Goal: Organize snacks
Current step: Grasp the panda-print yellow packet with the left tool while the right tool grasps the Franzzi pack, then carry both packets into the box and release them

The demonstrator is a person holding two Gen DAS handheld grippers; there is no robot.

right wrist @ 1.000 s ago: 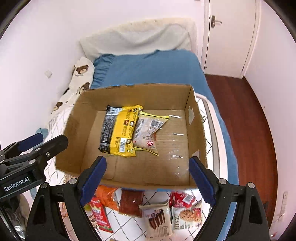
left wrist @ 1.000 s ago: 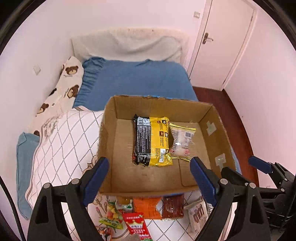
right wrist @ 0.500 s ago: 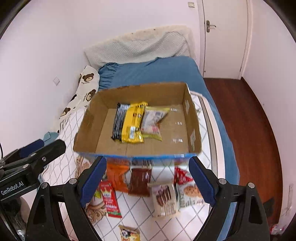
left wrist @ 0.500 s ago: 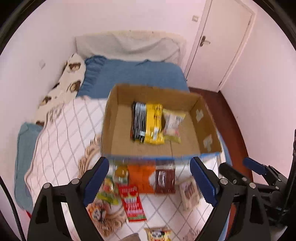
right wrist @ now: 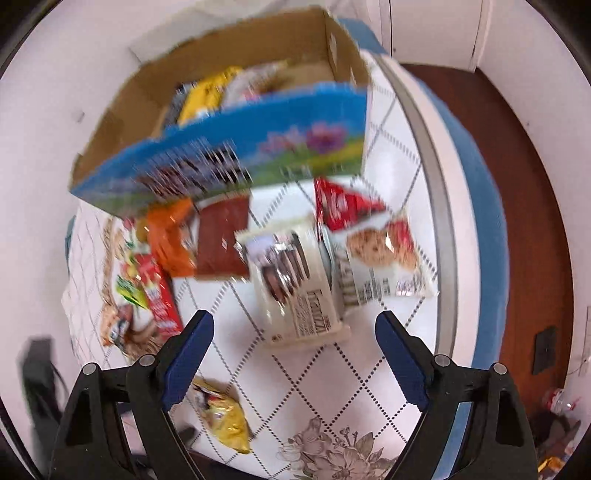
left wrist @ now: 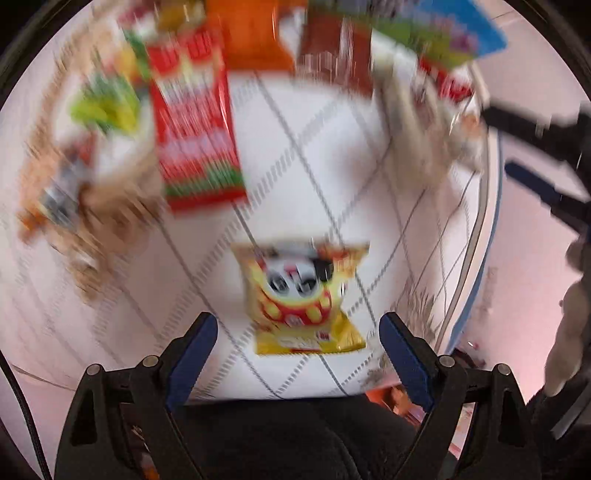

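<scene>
Directly between the blue pads of the left claw (left wrist: 297, 339), spread wide and touching nothing: yellow panda snack packet (left wrist: 303, 295), flat on the white diamond-pattern quilt (left wrist: 295, 147). Further up, badly smeared by blur: red packet (left wrist: 194, 129), orange packet (left wrist: 251, 33), brown packet (left wrist: 336, 44), print unreadable. Right claw (right wrist: 293, 339) closing slightly, nothing between its pads, above a white biscuit packet (right wrist: 295, 288) lying partly over a cookie packet (right wrist: 384, 258), red wrapper (right wrist: 343, 203) just behind. Beyond those, cardboard box (right wrist: 229, 158) with blue printed front wall, hiding most of the yellow pack (right wrist: 207, 92) inside. Wooden floor (right wrist: 535, 184) past the bed edge.
</scene>
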